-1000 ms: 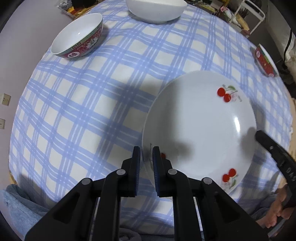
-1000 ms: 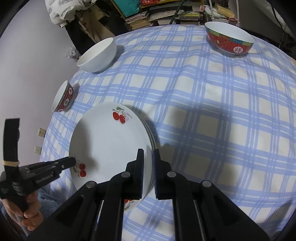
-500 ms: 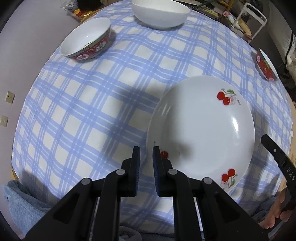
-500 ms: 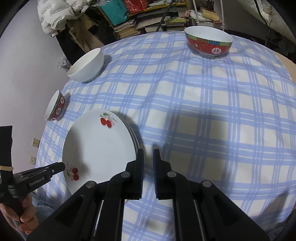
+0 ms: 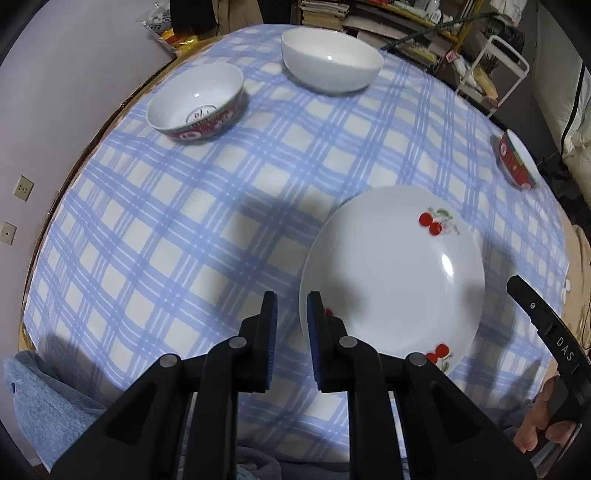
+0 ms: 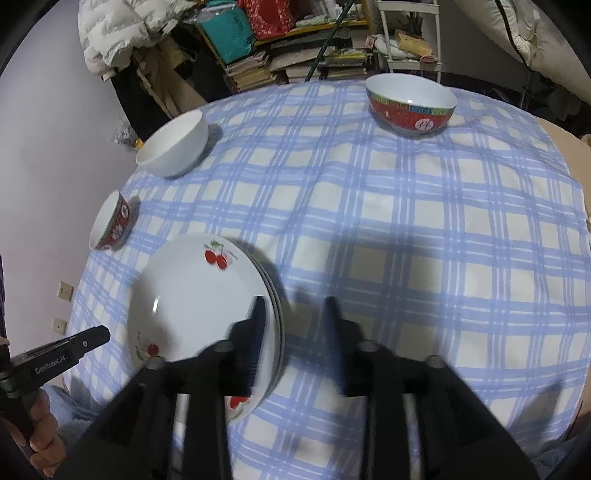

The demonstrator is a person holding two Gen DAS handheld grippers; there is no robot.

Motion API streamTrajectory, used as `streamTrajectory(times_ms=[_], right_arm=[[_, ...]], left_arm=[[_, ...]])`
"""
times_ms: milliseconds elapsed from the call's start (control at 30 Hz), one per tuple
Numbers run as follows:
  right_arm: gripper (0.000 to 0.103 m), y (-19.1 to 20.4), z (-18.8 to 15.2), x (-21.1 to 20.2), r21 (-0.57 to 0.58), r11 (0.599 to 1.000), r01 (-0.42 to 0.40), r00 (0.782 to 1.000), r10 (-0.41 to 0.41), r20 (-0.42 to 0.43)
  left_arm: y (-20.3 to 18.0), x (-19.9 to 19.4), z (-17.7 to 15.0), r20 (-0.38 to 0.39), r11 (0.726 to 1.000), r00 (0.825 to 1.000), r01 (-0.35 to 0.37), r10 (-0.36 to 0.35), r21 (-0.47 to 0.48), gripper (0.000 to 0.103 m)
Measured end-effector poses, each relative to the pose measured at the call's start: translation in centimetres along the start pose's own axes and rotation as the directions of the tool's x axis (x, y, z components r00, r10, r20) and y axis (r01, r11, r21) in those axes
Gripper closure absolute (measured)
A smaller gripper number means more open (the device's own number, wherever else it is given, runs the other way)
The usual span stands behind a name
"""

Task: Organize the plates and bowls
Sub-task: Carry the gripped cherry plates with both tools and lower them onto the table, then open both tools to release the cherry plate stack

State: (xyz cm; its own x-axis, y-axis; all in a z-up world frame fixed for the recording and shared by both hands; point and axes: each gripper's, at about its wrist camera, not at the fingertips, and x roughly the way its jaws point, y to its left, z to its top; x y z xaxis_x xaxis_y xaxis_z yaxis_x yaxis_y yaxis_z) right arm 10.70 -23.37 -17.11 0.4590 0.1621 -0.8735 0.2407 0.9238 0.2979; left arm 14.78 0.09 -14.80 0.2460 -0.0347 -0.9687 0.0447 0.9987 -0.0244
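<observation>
With the cherry plates (image 6: 199, 306) stacked at the near edge of the checked tablecloth (image 6: 406, 240), the 3 bowls are judged next: the right gripper (image 6: 293, 325), just opened and empty, and the narrowly parted, empty left gripper (image 5: 291, 317) must be carried to them.

Setting: lived-in home, dining corner. Table (image 6: 406, 229) with blue-checked cloth. Beyond its far edge: shelf (image 6: 306, 55) crammed with stacked books and papers, white puffy jacket (image 6: 110, 33) heaped near far-left corner. Wall sockets (image 5: 24, 187) on plain wall at left edge.
</observation>
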Motion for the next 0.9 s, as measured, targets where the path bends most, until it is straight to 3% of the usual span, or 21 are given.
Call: streamTrajectory(times_ms=[133, 200, 233, 267, 300, 367, 467, 700, 900], right_arm=[[0.048, 0.3, 0.6, -1.0, 0.007, 1.0, -0.013, 0.999, 0.012, 0.048], [0.032, 0.7, 1.1, -1.5, -0.003, 1.0, -0.012, 0.997, 0.012, 0.073], [0.029, 1.0, 1.3, -1.6, -0.01, 1.0, 0.0, 0.996, 0.001, 0.084], [0.026, 1.3, 1.6, -1.8, -0.019, 1.0, 0.007, 0.996, -0.006, 0.094], [0.023, 1.6, 1.9, -1.9, -0.033, 0.999, 0.009, 0.995, -0.006, 0.101], [0.017, 2.2, 2.7, -2.0, -0.054, 0.998, -0.008, 0.994, 0.014, 0.104], [0.003, 2.8, 4.0, -1.5, -0.071, 0.997, -0.038, 0.994, 0.045, 0.095], [0.002, 4.4, 7.8, 1.4, -0.109, 0.994, -0.012, 0.997, 0.02, 0.073], [0.002, 6.5, 12.0, 4.4, -0.152, 0.988, 0.01, 0.999, -0.002, 0.051]], left_arm=[[0.3, -1.4, 0.7, 0.054, 0.999, 0.998, -0.031, 0.029, 0.029, 0.082], [0.4, -1.8, 1.4, 0.068, 0.999, 0.997, -0.028, 0.025, 0.031, 0.073], [0.4, -2.1, 1.8, 0.074, 0.999, 0.997, -0.037, 0.034, 0.034, 0.07], [0.3, -2.4, 2.0, 0.081, 0.998, 0.996, -0.047, 0.044, 0.039, 0.06], [0.2, -2.6, 2.3, 0.083, 0.998, 0.995, -0.052, 0.048, 0.044, 0.04], [0.2, -3.2, 3.1, 0.096, 0.998, 0.995, -0.042, 0.037, 0.046, 0.02], [0.4, -3.9, 4.3, 0.129, 0.997, 0.99, -0.068, 0.064, 0.03, 0.017], [1.1, -3.7, 8.8, 0.154, 0.99, 0.981, -0.128, 0.119, 0.051, 0.014], [2.8, -2.4, 14.3, 0.155, 0.996, 0.985, -0.084, 0.078, 0.029, 0.014]])
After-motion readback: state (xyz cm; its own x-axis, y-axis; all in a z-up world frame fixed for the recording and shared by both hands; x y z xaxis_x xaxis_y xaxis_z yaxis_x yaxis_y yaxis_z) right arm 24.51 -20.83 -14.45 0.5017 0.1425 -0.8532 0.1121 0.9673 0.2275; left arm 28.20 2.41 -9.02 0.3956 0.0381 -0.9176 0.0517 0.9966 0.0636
